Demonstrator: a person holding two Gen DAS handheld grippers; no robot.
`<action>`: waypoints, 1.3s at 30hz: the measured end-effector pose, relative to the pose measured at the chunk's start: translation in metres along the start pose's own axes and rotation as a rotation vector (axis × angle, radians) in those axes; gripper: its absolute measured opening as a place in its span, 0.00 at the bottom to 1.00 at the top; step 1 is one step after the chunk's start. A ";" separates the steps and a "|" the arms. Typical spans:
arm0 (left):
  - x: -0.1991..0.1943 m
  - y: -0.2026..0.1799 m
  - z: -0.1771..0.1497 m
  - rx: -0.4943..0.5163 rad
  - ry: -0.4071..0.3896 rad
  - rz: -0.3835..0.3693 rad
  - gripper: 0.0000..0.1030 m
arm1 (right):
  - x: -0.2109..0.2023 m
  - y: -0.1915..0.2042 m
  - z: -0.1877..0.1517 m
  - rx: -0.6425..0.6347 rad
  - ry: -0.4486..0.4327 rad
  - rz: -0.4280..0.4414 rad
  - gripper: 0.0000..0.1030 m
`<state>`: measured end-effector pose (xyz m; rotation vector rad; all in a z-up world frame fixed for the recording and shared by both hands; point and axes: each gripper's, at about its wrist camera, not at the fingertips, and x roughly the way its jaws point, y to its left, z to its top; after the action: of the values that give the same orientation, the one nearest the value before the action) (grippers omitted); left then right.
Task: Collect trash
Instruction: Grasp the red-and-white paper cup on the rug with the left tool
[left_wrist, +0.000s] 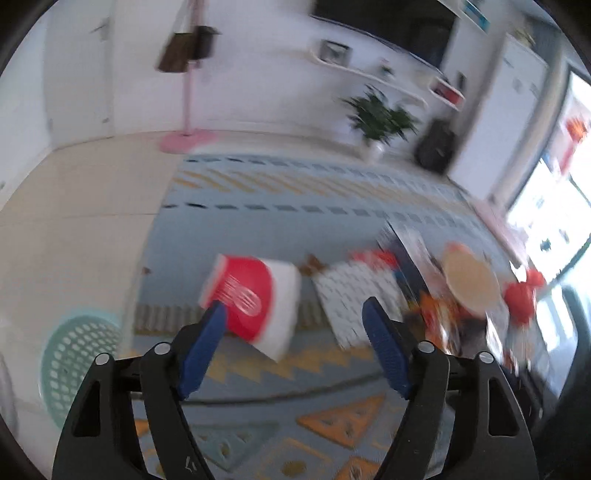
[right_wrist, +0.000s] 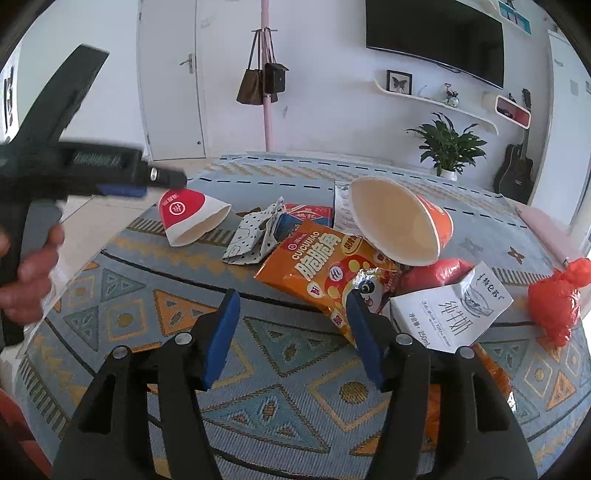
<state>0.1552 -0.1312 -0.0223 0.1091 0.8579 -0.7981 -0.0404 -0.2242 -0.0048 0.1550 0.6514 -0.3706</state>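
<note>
Trash lies scattered on a patterned rug (right_wrist: 288, 354): a red-and-white paper cup (right_wrist: 192, 218) on its side at centre left, a crumpled dotted wrapper (right_wrist: 255, 236), an orange snack bag (right_wrist: 325, 269), a tipped orange paper bowl (right_wrist: 399, 221), a white milk carton (right_wrist: 450, 314) and a red plastic bag (right_wrist: 554, 299) at far right. The right claw (right_wrist: 291, 314) hovers wide and empty before the snack bag. The left claw (left_wrist: 295, 317) gapes, empty, around the cup (left_wrist: 255, 299); a hand (right_wrist: 29, 269) grips its handle. A green basket (left_wrist: 77, 362) sits lower left
</note>
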 end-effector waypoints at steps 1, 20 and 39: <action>0.006 0.012 0.004 -0.052 -0.002 -0.002 0.72 | 0.000 0.001 0.000 -0.004 0.000 0.003 0.55; 0.042 -0.001 0.016 0.090 0.070 -0.071 0.74 | -0.005 0.002 -0.001 -0.004 -0.021 0.028 0.61; 0.108 -0.008 0.015 0.094 0.230 -0.122 0.66 | -0.008 0.004 -0.001 -0.003 -0.026 0.033 0.61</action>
<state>0.2020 -0.2057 -0.0874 0.2369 1.0518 -0.9524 -0.0450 -0.2179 -0.0006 0.1580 0.6227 -0.3393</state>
